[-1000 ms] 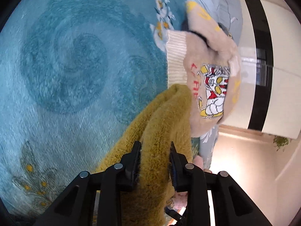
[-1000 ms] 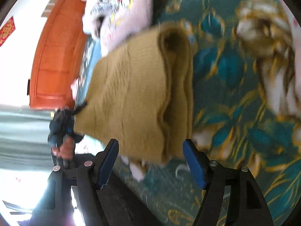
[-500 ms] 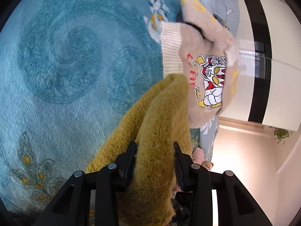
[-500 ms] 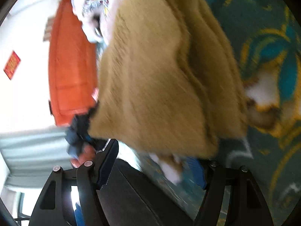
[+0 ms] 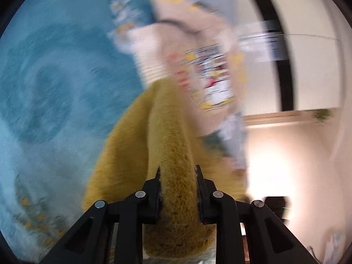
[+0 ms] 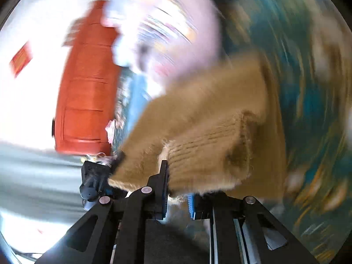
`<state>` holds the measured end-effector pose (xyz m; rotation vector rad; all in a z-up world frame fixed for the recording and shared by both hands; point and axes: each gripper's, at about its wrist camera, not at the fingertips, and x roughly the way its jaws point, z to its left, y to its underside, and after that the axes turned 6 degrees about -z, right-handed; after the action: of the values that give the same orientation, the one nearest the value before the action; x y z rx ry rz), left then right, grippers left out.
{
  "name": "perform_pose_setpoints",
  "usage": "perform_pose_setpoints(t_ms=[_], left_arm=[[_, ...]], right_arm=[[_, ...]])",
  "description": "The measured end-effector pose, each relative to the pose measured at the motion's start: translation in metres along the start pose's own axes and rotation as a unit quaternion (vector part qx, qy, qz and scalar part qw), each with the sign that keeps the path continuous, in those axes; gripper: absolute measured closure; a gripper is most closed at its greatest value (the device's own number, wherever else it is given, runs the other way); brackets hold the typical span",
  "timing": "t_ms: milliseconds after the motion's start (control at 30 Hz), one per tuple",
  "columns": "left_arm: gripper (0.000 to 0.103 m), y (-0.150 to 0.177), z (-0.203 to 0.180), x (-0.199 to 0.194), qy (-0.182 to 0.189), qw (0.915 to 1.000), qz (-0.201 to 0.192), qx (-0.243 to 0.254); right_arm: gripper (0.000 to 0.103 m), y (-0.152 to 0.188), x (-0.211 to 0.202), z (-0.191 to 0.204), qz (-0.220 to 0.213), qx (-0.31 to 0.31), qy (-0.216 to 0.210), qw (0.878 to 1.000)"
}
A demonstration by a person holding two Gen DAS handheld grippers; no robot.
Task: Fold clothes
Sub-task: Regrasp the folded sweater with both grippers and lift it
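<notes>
I am lifting the folded mustard sweater (image 5: pixel 169 145) off the bed (image 5: pixel 55 83) near its edge: left hand-held gripper (image 5: pixel 177 184) and right hand-held gripper (image 6: pixel 178 195) are both closing on its fabric. Next, I judge, carrying it level beside the pink sweater (image 5: pixel 198 50).

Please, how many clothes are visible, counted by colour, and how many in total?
Mustard yellow fuzzy garment, held by the left tool and right tool, both closing: 1
Pale pink sweater with cartoon print: 1
Total: 2
</notes>
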<state>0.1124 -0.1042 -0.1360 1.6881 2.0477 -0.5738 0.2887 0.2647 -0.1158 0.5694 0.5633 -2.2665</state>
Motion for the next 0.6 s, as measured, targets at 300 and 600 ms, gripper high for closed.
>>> perform_pose_setpoints(t_ms=[300,600], left_arm=[[0.073,-0.004,0.025,0.016,-0.096,0.9942,0.014,-0.045],[0.064,-0.007,0.036,0.016,-0.046,0.9957,0.029,-0.075]], right_arm=[[0.088,0.022,0.026,-0.063,0.061,0.016,0.104,0.993],[0.066,0.019,0.022,-0.061,0.079,0.023,0.054,0.995]])
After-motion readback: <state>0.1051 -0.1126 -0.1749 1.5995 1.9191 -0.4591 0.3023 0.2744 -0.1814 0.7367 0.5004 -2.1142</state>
